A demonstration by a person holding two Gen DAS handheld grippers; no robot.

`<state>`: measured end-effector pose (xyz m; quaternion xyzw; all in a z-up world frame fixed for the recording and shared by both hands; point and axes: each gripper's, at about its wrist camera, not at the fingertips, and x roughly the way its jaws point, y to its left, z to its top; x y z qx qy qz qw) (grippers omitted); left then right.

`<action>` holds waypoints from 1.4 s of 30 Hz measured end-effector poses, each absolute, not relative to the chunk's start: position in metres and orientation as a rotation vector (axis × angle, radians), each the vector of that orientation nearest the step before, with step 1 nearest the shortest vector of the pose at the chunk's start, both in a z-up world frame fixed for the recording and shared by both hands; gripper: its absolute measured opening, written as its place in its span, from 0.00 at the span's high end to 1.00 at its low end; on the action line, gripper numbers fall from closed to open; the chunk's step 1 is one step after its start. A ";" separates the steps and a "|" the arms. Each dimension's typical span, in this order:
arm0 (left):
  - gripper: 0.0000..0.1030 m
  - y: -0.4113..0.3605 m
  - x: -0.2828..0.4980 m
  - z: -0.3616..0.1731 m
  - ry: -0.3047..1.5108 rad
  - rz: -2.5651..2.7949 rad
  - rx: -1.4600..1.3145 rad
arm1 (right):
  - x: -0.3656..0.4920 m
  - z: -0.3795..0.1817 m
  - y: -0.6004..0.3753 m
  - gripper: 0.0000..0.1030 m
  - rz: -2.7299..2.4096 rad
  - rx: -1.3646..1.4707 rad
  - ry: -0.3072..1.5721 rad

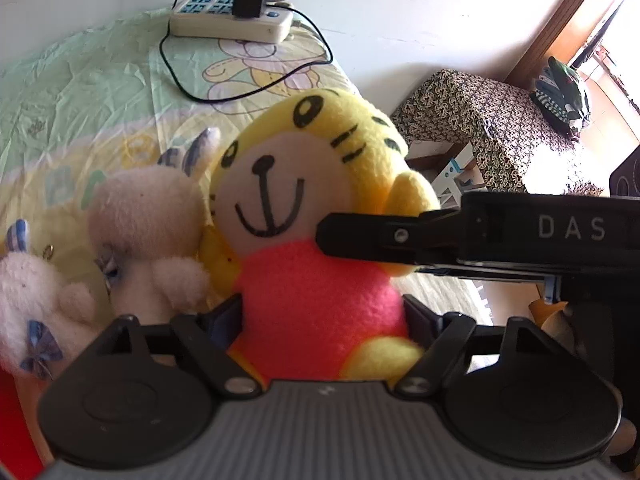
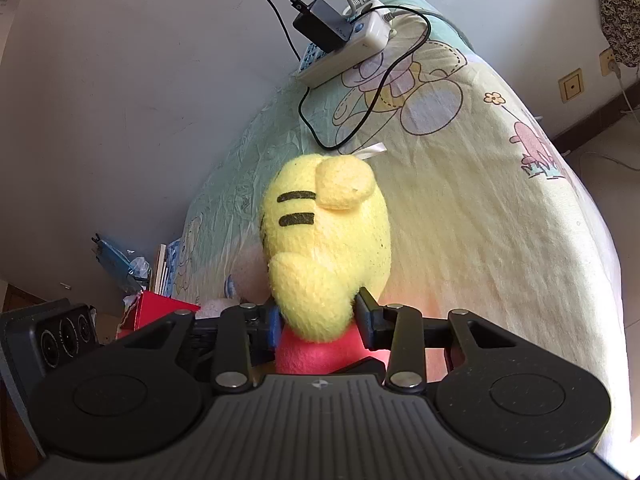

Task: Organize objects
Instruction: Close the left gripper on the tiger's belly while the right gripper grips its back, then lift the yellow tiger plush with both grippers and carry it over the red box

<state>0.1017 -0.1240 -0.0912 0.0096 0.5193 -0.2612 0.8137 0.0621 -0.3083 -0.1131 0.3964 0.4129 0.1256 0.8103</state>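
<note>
Covering the bed is a cartoon-print sheet; on it sit three plush toys. One yellow tiger plush is upright, two pale bunny plushes just beside it. One power strip lies behind the tiger. Left hand-held gripper clamps the tiger's pink body; right hand-held gripper clamps its arm.

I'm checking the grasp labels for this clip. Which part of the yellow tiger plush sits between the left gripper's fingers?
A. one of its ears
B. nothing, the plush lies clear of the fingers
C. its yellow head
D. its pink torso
D. In the left wrist view the left gripper has a finger against each flank of the yellow tiger plush's pink torso, below its head.
</note>
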 end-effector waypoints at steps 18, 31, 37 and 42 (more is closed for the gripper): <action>0.25 -0.118 0.028 -0.062 1.048 -0.628 0.039 | -0.005 -0.083 -0.288 0.63 0.224 0.769 0.820; 0.25 -0.089 -0.016 -0.044 0.985 -0.642 0.069 | -0.045 -0.068 -0.255 0.63 0.228 0.748 0.756; 0.25 -0.054 -0.025 -0.024 0.921 -0.644 0.095 | -0.050 -0.052 -0.226 0.63 0.245 0.742 0.706; 0.25 -0.013 -0.029 -0.005 0.866 -0.631 0.116 | -0.044 -0.040 -0.184 0.63 0.268 0.735 0.664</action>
